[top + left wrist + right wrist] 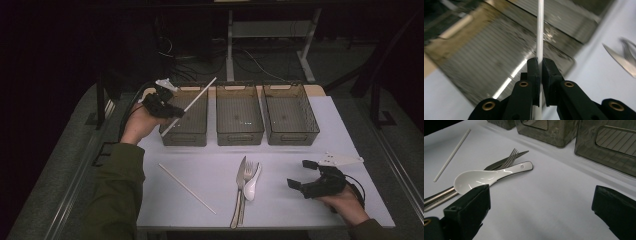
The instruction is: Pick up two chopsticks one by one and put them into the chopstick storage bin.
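Note:
My left gripper [169, 111] is shut on a white chopstick [190, 106], held slanting over the left dark bin [186, 116]. In the left gripper view the chopstick [540, 30] runs straight up from between the pressed pads [534, 72] above that bin [486, 62]. A second white chopstick [187, 188] lies on the table. A knife [239, 185], a fork [246, 175] and a white spoon [252, 183] lie together at the front middle. My right gripper [300, 175] rests open on the table at the right, with the spoon [486, 177] just beyond its left jaw.
Three dark bins stand in a row at the back of the white table [280, 200]: left, middle [239, 116] and right [291, 115]. Table legs and cables lie on the dark floor behind. Metal rails run along both table sides.

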A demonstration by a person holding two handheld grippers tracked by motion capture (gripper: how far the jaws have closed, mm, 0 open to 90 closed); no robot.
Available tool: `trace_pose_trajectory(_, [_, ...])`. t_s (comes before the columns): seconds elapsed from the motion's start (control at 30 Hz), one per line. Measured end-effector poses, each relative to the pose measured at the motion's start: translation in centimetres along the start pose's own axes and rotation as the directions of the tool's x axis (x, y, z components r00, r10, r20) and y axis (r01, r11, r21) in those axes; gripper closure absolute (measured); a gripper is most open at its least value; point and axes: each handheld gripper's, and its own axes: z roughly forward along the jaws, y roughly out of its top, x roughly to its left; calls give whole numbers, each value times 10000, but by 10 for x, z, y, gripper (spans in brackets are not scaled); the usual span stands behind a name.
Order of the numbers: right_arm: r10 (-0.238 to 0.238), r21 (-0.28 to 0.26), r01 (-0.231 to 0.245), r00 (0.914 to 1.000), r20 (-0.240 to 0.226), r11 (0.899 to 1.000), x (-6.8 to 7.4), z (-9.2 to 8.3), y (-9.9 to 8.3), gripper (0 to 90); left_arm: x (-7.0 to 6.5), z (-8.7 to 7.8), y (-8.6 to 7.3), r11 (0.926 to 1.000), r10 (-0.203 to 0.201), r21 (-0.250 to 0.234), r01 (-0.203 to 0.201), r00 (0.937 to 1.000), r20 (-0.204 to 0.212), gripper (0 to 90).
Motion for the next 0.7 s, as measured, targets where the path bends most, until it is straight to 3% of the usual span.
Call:
trace_pose_trajectory(0.1, [14, 18, -14, 10000, -16, 10000, 0, 0, 0, 18, 12, 2, 4, 9983, -339, -469, 332, 9993, -140, 841])
trace_pose_trajectory(0.2, [25, 16, -25, 10000, -15, 10000, -1, 0, 0, 18, 20, 10, 6, 9972, -559, -524, 539, 9977, -373, 841])
trace_pose_trajectory(0.5, [70, 22, -70, 10000, -37, 10000, -1, -1, -1, 18, 34, 40, -2, 9917, -1207, 331, 1242, 9883, -927, 841])
trace_pose_trajectory(0.7, [102, 44, -102, 9999, -47, 9999, 0, -1, -1, 18, 39, 56, -13, 9789, -1755, 865, 1853, 9784, -1095, 840])
